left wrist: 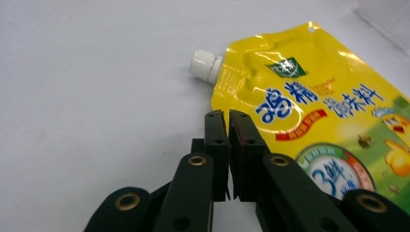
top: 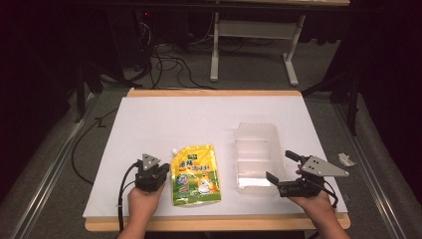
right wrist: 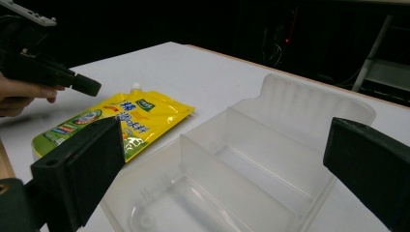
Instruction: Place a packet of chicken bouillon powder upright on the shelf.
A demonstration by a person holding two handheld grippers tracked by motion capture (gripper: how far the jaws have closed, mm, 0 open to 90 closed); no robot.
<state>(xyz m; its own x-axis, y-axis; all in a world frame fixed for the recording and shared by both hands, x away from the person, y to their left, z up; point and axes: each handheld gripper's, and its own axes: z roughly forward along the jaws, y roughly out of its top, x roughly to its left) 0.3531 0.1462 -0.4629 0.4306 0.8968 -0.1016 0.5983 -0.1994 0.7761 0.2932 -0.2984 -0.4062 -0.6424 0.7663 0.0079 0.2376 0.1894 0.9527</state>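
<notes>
High view: a yellow pouch [top: 195, 174] with a white cap [top: 174, 151] is seen lying flat on the white table [top: 199, 119], just left of a clear plastic tray [top: 256, 155]. The left gripper [top: 149, 169] is held just left of the pouch, jaws pressed together on nothing. The right gripper [top: 281, 166] is held at the tray's near right corner, jaws spread wide.

Your counter [top: 149, 119] is brightly lit from above while the room behind is nearly black; glare streaks the yellow pouch [left wrist: 309, 96], and edges look soft.
</notes>
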